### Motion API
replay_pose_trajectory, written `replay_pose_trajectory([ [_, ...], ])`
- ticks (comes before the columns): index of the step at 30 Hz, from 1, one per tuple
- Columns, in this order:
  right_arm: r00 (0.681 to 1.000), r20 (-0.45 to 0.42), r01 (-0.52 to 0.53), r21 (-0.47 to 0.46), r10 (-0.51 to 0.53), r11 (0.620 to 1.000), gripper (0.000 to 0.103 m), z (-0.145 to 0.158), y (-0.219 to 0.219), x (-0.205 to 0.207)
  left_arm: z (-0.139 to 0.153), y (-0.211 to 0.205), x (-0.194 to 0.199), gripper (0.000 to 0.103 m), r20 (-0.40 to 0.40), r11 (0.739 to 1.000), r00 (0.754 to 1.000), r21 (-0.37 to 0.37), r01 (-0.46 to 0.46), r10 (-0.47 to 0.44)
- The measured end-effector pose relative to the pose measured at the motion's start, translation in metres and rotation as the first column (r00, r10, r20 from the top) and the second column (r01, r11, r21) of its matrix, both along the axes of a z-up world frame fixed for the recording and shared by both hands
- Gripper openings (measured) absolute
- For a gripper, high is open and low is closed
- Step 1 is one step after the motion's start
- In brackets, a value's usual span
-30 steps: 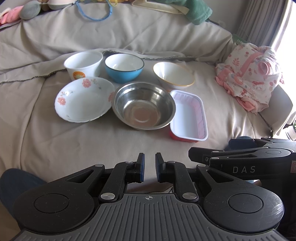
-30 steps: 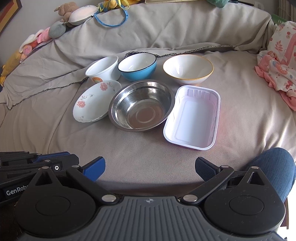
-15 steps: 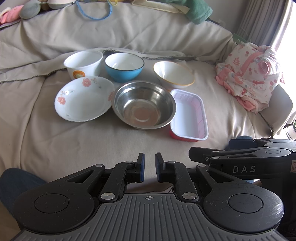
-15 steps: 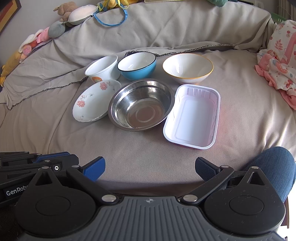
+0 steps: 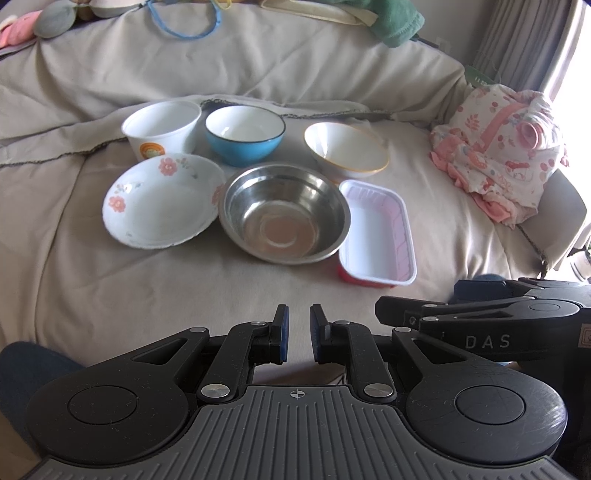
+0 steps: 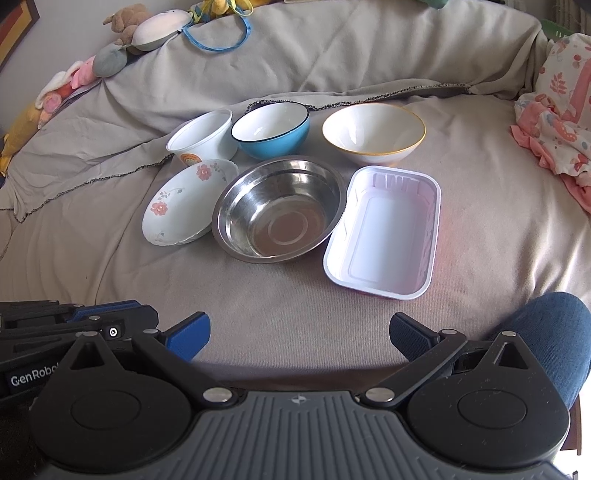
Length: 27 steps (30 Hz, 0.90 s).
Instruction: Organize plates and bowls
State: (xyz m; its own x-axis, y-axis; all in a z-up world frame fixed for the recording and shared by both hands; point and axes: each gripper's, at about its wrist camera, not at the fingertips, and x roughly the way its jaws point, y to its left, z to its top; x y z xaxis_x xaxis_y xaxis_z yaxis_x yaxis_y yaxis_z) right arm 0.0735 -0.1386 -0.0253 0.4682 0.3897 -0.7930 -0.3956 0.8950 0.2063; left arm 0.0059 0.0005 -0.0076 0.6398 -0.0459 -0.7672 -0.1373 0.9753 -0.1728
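Note:
Several dishes sit close together on the beige sheet. At the back stand a white cup with a rainbow mark, a blue bowl and a gold-rimmed white bowl. In front lie a floral plate, a steel bowl and a white plastic tray. My left gripper hovers well short of the steel bowl, shut on nothing. My right gripper is open and empty, near the tray's front edge.
Pink floral clothing is heaped at the right. Plush toys and a green towel line the raised back edge. A person's denim knee shows at the front. Each gripper's body appears beside the other.

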Motion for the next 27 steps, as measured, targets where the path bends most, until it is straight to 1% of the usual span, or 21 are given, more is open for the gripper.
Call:
replay_pose_trajectory([
  [1, 1.0, 0.012, 0.0, 0.006, 0.0, 1.0, 0.103, 0.001, -0.001, 0.003, -0.002, 0.001, 0.004, 0.016, 0.014, 1.0, 1.0, -0.005, 0.0, 0.0],
  [3, 0.997, 0.072, 0.013, 0.026, -0.015, 1.0, 0.103, 0.005, -0.009, 0.012, -0.007, 0.003, 0.017, 0.016, 0.066, 1.0, 0.998, -0.024, 0.008, -0.006],
  [5, 0.985, 0.152, 0.078, 0.041, -0.083, 0.996, 0.103, 0.007, -0.021, 0.026, -0.02, 0.004, 0.028, 0.016, 0.139, 0.997, 0.99, -0.069, 0.036, -0.026],
  [6, 0.973, 0.188, 0.127, 0.046, -0.133, 0.991, 0.103, 0.006, -0.029, 0.036, -0.028, 0.005, 0.036, 0.016, 0.146, 0.993, 0.989, -0.101, 0.054, -0.039],
  [7, 0.961, 0.208, 0.175, 0.048, -0.181, 0.983, 0.103, 0.003, -0.036, 0.048, -0.037, 0.005, 0.046, 0.016, 0.122, 0.988, 0.991, -0.138, 0.071, -0.054],
  [8, 0.951, 0.212, 0.221, 0.047, -0.225, 0.974, 0.103, -0.001, -0.044, 0.061, -0.048, 0.004, 0.056, 0.016, 0.08, 0.979, 0.994, -0.186, 0.086, -0.072],
  [9, 0.942, 0.203, 0.263, 0.042, -0.266, 0.964, 0.103, -0.007, -0.053, 0.073, -0.059, 0.004, 0.067, 0.016, 0.036, 0.965, 0.995, -0.242, 0.102, -0.096],
  [11, 0.927, 0.154, 0.341, 0.032, -0.341, 0.94, 0.103, -0.023, -0.068, 0.099, -0.081, 0.004, 0.086, 0.016, -0.022, 0.934, 0.989, -0.332, 0.133, -0.148],
  [12, 0.922, 0.121, 0.368, 0.026, -0.368, 0.93, 0.103, -0.033, -0.074, 0.11, -0.091, 0.004, 0.094, 0.016, -0.043, 0.926, 0.986, -0.354, 0.133, -0.158],
  [14, 0.918, 0.052, 0.392, 0.011, -0.392, 0.92, 0.103, -0.053, -0.081, 0.131, -0.105, 0.001, 0.106, 0.016, -0.07, 0.928, 0.988, -0.358, 0.105, -0.139],
  [16, 0.917, -0.009, 0.398, 0.01, -0.398, 0.917, 0.103, -0.074, -0.084, 0.145, -0.11, -0.002, 0.113, 0.016, -0.058, 0.938, 0.994, -0.339, 0.068, -0.093],
  [17, 0.918, -0.032, 0.397, 0.025, -0.396, 0.917, 0.103, -0.082, -0.085, 0.149, -0.111, -0.002, 0.115, 0.016, -0.045, 0.941, 0.996, -0.335, 0.054, -0.073],
  [20, 0.925, -0.051, 0.379, 0.077, -0.376, 0.922, 0.101, -0.097, -0.085, 0.156, -0.115, 0.0, 0.123, 0.016, -0.02, 0.938, 1.0, -0.346, 0.011, -0.019],
  [22, 0.934, -0.045, 0.356, 0.096, -0.353, 0.93, 0.091, -0.103, -0.08, 0.161, -0.12, 0.0, 0.131, 0.016, -0.041, 0.941, 0.999, -0.339, -0.012, -0.002],
  [23, 0.941, -0.043, 0.337, 0.11, -0.335, 0.935, 0.088, -0.105, -0.078, 0.163, -0.123, -0.001, 0.135, 0.017, -0.056, 0.943, 0.998, -0.333, -0.019, 0.001],
  [24, 0.95, -0.046, 0.313, 0.124, -0.309, 0.942, 0.08, -0.108, -0.075, 0.165, -0.125, -0.004, 0.14, 0.017, -0.064, 0.944, 0.998, -0.331, -0.021, 0.0],
  [25, 0.956, -0.057, 0.293, 0.136, -0.288, 0.946, 0.072, -0.111, -0.073, 0.167, -0.126, -0.005, 0.143, 0.018, -0.067, 0.945, 0.998, -0.328, -0.018, -0.004],
  [26, 0.96, -0.077, 0.277, 0.153, -0.268, 0.949, 0.068, -0.113, -0.071, 0.17, -0.128, -0.007, 0.147, 0.018, -0.069, 0.947, 0.998, -0.321, -0.012, -0.011],
  [27, 0.963, -0.102, 0.264, 0.178, -0.249, 0.948, 0.062, -0.116, -0.071, 0.172, -0.129, -0.008, 0.151, 0.018, -0.072, 0.95, 0.997, -0.313, -0.004, -0.019],
])
